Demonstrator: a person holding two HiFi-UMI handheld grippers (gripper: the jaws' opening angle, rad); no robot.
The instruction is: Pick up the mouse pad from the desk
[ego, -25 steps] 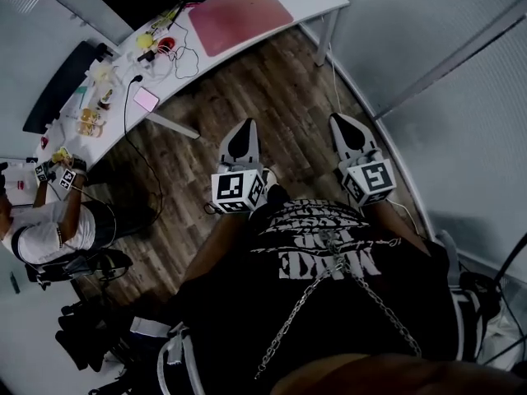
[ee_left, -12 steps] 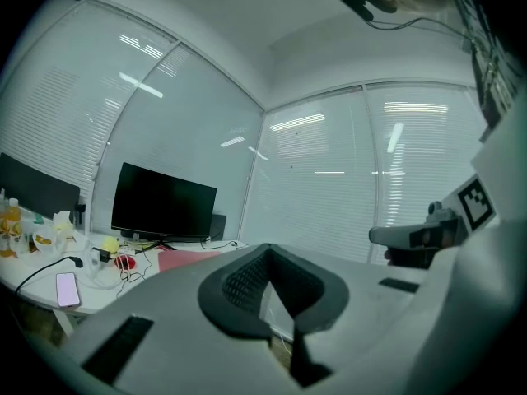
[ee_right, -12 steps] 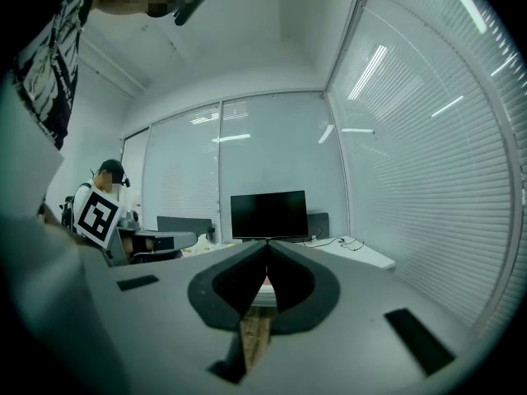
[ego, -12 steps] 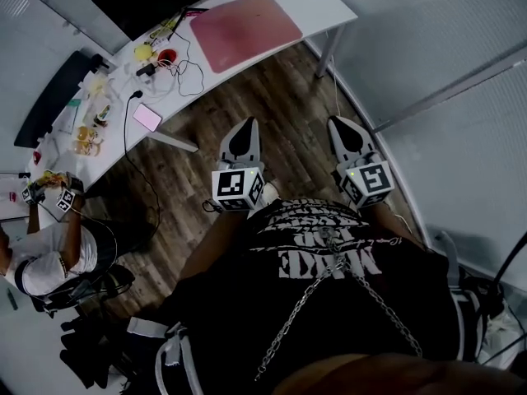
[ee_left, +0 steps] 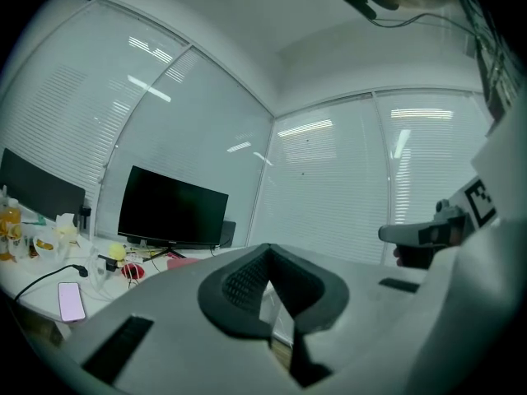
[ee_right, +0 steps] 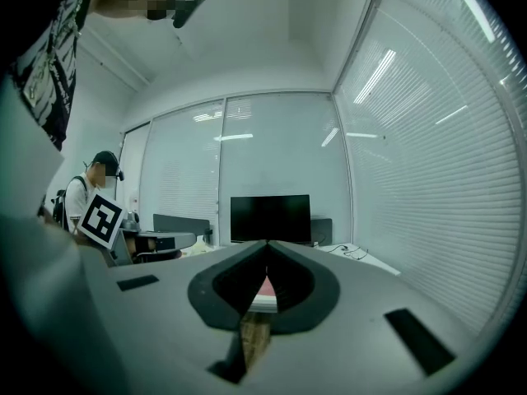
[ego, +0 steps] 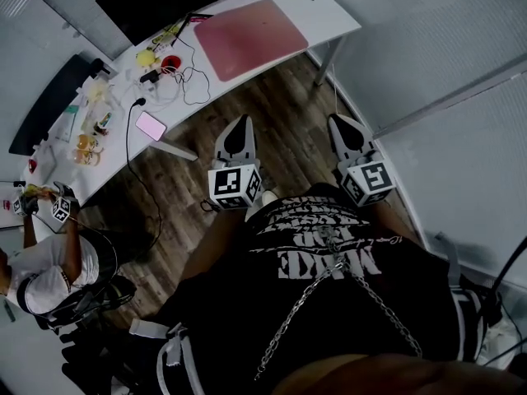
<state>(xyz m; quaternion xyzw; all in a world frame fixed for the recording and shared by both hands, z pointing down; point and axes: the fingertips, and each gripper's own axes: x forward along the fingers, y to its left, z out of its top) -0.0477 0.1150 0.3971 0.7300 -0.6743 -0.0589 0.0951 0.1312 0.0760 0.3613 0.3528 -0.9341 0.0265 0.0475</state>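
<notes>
In the head view the pink mouse pad (ego: 249, 38) lies on the white desk (ego: 333, 16), well apart from the left gripper (ego: 239, 123) and right gripper (ego: 340, 122). The left gripper view, then the right, show jaws clenched on nothing. I'd call this the approach: next they need to close in and open.

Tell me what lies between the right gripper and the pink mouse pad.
Head view: only bare wooden floor, then the white desk edge, separates the right gripper from the mouse pad.
</notes>
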